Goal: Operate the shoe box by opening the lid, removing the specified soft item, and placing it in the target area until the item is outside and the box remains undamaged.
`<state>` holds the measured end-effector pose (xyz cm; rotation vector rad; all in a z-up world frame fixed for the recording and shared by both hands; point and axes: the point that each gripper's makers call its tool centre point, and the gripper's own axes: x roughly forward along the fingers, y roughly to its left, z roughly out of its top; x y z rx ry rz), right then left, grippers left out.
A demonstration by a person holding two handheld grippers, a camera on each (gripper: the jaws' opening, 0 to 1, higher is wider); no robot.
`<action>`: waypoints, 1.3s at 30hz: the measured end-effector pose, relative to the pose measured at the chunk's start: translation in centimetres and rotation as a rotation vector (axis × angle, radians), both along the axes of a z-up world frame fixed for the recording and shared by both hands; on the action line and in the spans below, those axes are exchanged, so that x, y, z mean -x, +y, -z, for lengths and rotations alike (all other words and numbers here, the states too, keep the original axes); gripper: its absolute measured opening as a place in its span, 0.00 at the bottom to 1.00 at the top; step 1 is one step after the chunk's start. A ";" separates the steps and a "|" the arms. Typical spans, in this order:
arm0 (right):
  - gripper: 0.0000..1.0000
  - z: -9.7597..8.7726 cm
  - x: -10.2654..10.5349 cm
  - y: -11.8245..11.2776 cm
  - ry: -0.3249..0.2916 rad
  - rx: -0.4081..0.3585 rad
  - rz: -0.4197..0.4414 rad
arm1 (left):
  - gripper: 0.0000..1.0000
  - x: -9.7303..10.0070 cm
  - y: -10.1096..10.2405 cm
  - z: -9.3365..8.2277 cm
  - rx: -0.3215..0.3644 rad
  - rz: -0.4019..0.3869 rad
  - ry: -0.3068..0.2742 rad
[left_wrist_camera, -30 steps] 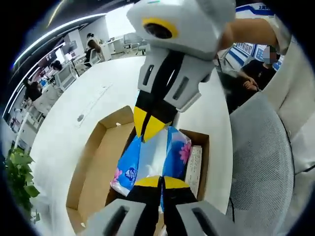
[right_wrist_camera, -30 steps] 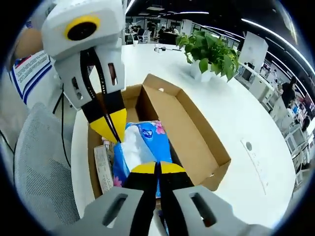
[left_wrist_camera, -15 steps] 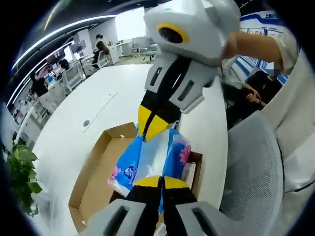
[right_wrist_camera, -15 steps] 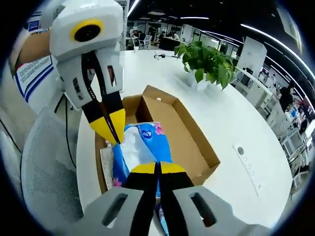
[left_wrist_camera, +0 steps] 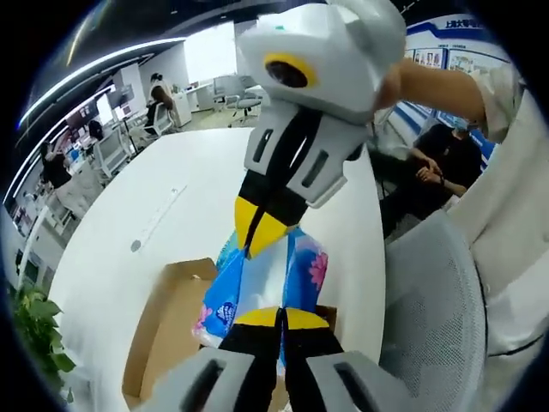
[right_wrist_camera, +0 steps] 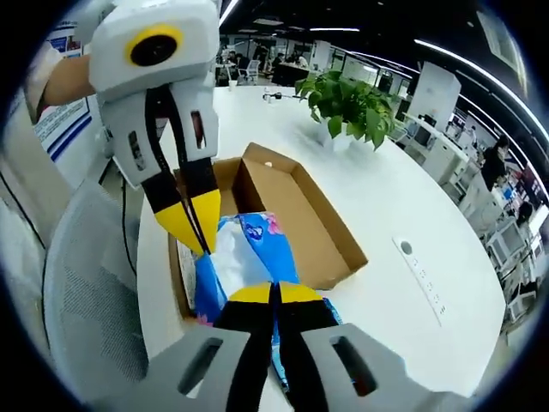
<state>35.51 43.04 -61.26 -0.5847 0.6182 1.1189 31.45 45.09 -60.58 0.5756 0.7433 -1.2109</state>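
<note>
I count one blue tissue pack (left_wrist_camera: pixel 262 283), one open cardboard shoe box (right_wrist_camera: pixel 296 215), one potted plant (right_wrist_camera: pixel 347 99) and two tongs. In the left gripper view my left tongs (left_wrist_camera: pixel 280 316) rise from the bottom with their yellow tips pressed together on the near edge of the pack, while the right tongs (left_wrist_camera: pixel 260 233) come down from above and pinch its far edge, so the pack hangs stretched between the two of them. In the right gripper view I see the same from the other side: my right tongs (right_wrist_camera: pixel 274 293) are clamped shut on the pack's near end, and the left tongs (right_wrist_camera: pixel 193 225) bite its far upper corner. The pack sits above the box, lifted clear of the box floor, with its flowered wrapper and white middle showing. The box rests on the white bench (right_wrist_camera: pixel 412 215), its long wall toward the plant, and a flat printed card (right_wrist_camera: pixel 185 262) lies inside along one end. A grey mesh chair (left_wrist_camera: pixel 437 300) stands just beside the bench
</note>
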 end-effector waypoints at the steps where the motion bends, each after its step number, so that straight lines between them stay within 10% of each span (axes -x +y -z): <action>1: 0.00 0.1 0.0 -0.7 0.000 0.004 0.004 | 0.00 0.0 -0.5 -0.1 0.003 0.008 0.000; 39: 0.00 1.4 -1.6 -13.2 0.020 0.060 0.043 | 0.00 -1.6 -13.5 1.2 0.060 0.121 0.037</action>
